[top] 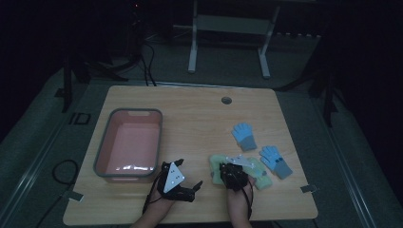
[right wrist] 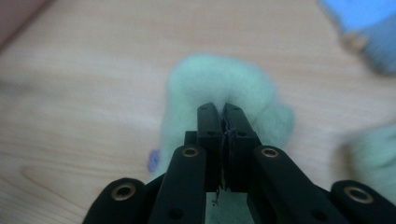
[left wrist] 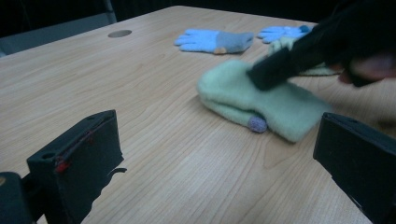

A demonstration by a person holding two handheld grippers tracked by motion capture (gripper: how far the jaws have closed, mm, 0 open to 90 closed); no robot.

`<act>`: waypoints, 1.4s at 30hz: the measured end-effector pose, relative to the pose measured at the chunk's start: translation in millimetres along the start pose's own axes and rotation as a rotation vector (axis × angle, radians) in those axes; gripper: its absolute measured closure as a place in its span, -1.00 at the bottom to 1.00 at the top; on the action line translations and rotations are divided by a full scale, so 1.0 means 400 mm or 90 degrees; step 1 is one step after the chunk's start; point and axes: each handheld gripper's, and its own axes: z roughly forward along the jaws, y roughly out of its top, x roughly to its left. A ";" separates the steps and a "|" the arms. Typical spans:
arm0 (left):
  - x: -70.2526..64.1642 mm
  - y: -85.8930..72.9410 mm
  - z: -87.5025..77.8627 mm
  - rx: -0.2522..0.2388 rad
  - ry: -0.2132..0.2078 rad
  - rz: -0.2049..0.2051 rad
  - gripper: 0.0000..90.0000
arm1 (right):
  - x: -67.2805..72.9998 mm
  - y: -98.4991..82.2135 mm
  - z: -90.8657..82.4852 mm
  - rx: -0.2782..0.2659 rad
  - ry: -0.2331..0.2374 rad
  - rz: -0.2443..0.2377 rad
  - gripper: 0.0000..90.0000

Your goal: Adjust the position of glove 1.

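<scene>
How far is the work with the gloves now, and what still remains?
Done: nothing looks finished; the pink bin holds no glove. In hand: the right hand-held gripper, jaws shut, is down at the green glove, but a grip is not certain. The left hand-held gripper is open with nothing between its jaws. Left: probably all the gloves, including the two blue gloves on the table.

No words, labels, brand names, numbers or signs can be read anywhere: the pictures are dim and partly blurred, and every visible face looks plain and unmarked.
</scene>
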 end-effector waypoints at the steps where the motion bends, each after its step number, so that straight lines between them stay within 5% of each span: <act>1: 0.000 0.000 0.000 0.000 0.000 -0.001 -0.97 | -0.001 -0.006 0.011 0.013 0.004 -0.001 0.91; 6: 0.001 0.000 0.000 0.000 -0.001 -0.005 -0.97 | -0.006 -0.006 0.012 0.001 0.012 -0.001 0.56; 10: 0.002 0.000 0.000 0.000 -0.002 -0.005 -0.97 | -0.010 0.000 0.010 0.008 0.012 -0.035 0.42; 20: 0.002 0.000 0.001 -0.001 -0.002 -0.003 -0.97 | -0.025 0.037 -0.002 0.013 0.038 -0.116 0.31; 29: -0.001 0.001 0.001 0.002 0.001 0.005 -0.97 | -0.046 0.113 -0.013 0.000 0.086 -0.141 0.28; 33: -0.003 0.000 0.001 0.001 0.002 0.007 -0.97 | -0.079 0.160 -0.036 -0.015 0.101 -0.186 0.27; 42: -0.002 0.000 0.001 0.001 0.003 0.006 -0.97 | -0.207 0.187 -0.100 -0.037 0.145 -0.192 0.28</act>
